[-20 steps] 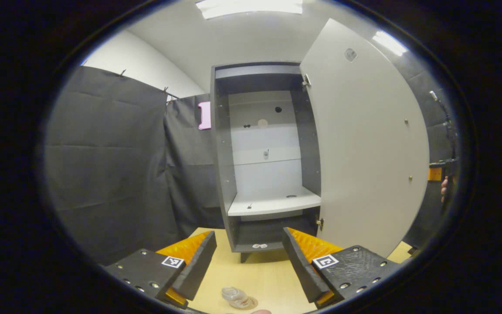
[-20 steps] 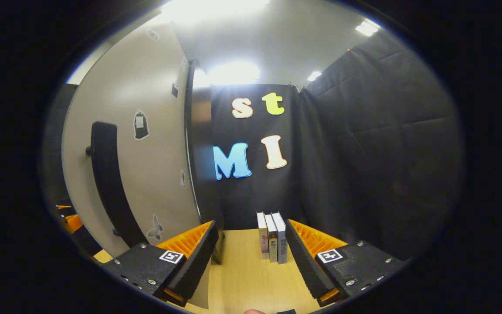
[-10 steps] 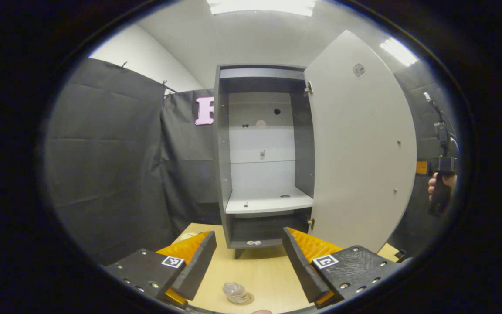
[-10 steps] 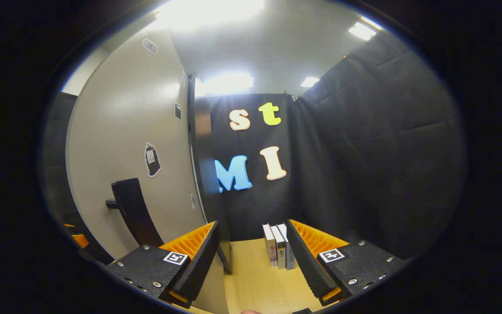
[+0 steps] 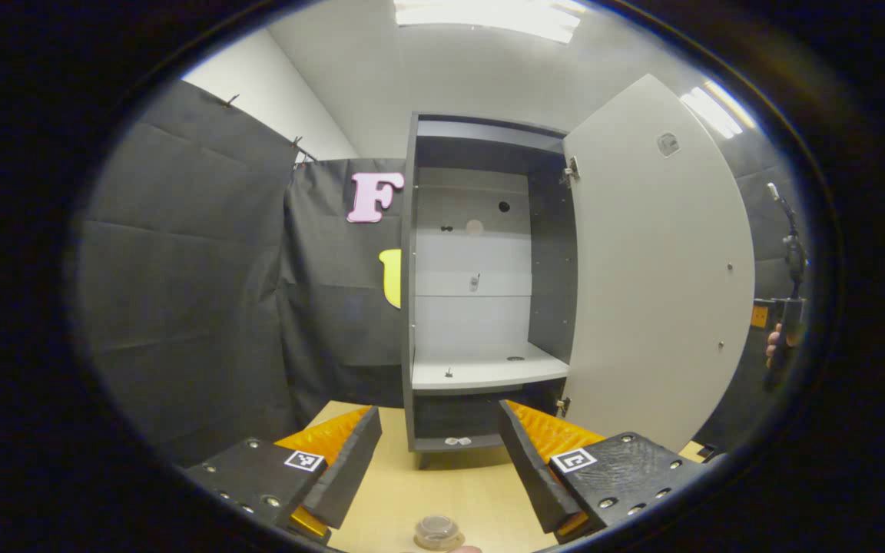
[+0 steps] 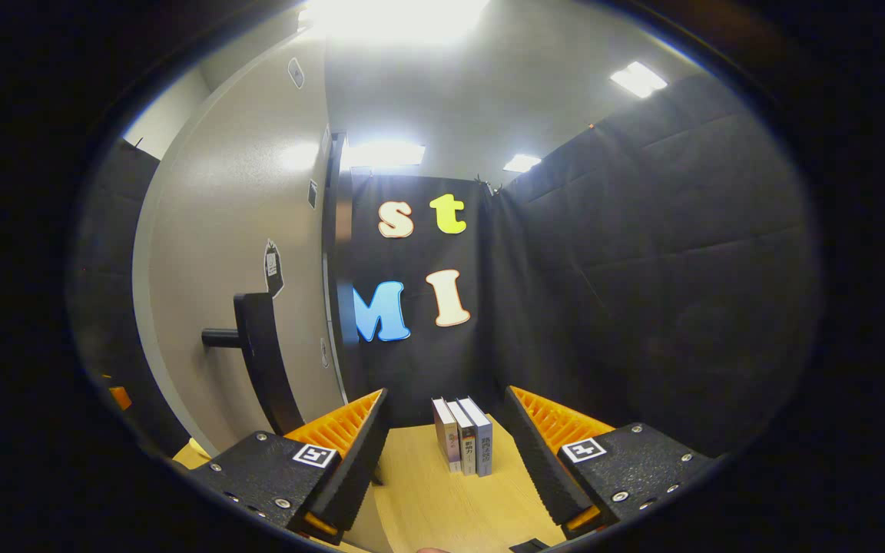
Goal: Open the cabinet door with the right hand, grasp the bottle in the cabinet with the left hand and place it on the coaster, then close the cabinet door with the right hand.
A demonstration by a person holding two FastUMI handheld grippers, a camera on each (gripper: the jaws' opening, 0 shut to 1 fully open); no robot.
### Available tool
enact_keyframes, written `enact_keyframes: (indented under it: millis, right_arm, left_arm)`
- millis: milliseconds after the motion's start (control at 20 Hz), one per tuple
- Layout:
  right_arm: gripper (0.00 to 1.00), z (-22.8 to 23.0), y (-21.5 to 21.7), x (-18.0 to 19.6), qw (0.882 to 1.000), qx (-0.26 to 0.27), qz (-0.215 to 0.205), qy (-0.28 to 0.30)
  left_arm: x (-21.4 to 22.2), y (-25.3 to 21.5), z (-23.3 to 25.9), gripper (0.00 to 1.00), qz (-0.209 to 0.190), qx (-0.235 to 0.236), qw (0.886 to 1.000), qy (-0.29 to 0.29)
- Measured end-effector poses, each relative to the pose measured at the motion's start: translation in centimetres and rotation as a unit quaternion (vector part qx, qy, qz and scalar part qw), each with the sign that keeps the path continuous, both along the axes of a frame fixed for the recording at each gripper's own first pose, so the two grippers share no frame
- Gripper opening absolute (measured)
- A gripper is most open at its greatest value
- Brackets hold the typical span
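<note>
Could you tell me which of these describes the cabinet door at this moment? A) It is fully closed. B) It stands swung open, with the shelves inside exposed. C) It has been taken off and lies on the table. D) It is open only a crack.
B: in the left gripper view the cabinet door stands swung wide to the right of the cabinet, whose pale shelf and back wall are in plain sight.
</note>
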State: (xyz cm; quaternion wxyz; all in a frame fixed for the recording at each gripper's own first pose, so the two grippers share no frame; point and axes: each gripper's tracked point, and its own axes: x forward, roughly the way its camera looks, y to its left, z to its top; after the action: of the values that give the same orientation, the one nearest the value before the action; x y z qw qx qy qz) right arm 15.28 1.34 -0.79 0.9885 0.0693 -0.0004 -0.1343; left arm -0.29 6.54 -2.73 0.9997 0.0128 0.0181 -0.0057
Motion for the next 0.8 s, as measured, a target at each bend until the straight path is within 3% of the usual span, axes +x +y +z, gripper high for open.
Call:
enact_keyframes:
  millis: [50,100,200,300,350,450,600,650,800]
  right_arm:
    - [0.85,-0.2,0.7,-0.1,1.0,0.001,-0.003,-0.003]
    - [0.9,-0.6,1.4,-0.2,1.0,0.003,-0.005,-0.001]
    - [0.89,-1.5,2.8,-0.3,1.0,0.009,-0.003,0.013]
    - [0.83,-0.9,4.0,-0.3,1.0,0.01,0.002,0.01]
    - [0.89,-0.9,4.5,-0.3,1.0,0.012,0.001,0.008]
    - [0.89,-1.0,5.6,-0.5,1.0,0.018,0.003,0.006]
    - [0.89,-1.6,7.5,-0.1,0.998,0.058,0.017,0.007]
    - [0.89,-2.1,8.3,0.1,0.996,0.081,0.025,0.012]
    - [0.89,-2.9,10.5,0.5,0.989,0.137,0.042,0.033]
  left_arm:
    - [0.3,0.2,-0.4,0.91,-0.005,-0.005,1.0,-0.006]
    - [0.6,0.1,-0.7,0.87,-0.01,-0.012,1.0,-0.005]
    - [0.5,0.0,-1.2,0.87,-0.024,-0.014,1.0,0.007]
    - [0.6,-0.1,-1.0,0.87,-0.039,-0.002,0.999,0.004]
    - [0.7,-0.3,-1.1,0.91,-0.047,0.007,0.999,0.003]
    - [0.8,0.0,-1.3,0.87,-0.051,0.028,0.998,0.007]
    - [1.3,0.7,-1.1,0.91,-0.034,0.041,0.999,0.004]
    - [1.5,0.5,-1.1,0.87,-0.036,0.035,0.999,0.004]
    - [2.0,0.0,-1.3,0.91,-0.052,0.037,0.998,0.014]
